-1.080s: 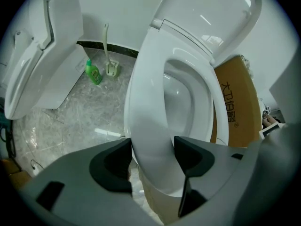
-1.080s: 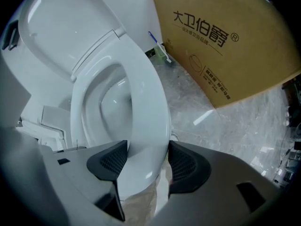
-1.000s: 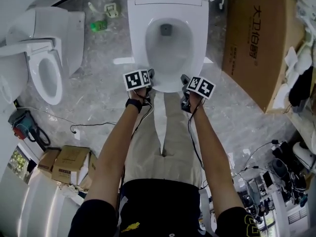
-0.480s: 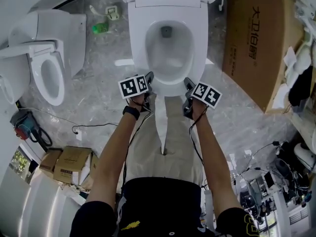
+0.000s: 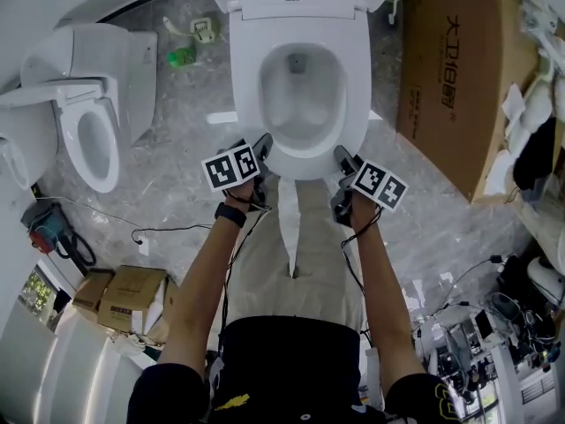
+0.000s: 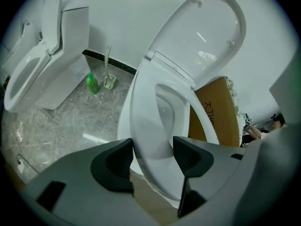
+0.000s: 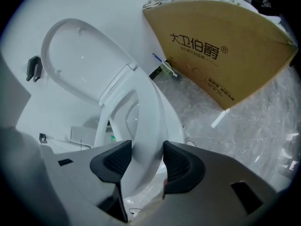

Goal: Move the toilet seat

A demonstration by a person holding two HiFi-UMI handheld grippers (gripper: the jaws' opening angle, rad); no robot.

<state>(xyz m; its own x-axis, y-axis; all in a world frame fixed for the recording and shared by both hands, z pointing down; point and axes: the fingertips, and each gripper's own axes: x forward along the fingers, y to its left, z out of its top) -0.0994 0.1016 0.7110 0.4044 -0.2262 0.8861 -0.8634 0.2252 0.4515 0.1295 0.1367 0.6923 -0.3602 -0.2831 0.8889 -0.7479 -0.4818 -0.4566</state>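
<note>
Higher: toilet seat (image 5: 355, 95) | left gripper (image 5: 263, 142) clamps it | right gripper (image 5: 342, 155) closing on it

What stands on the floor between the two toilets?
A green bottle and a toilet brush in its holder stand there, side by side. Both show in the head view and, more clearly, in the left gripper view.

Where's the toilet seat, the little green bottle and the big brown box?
toilet seat (image 5: 245, 87), head view, left side of the white ring.
green bottle (image 5: 181, 56), head view, middle of its body.
brown box (image 5: 450, 78), head view, its flat printed face.
</note>
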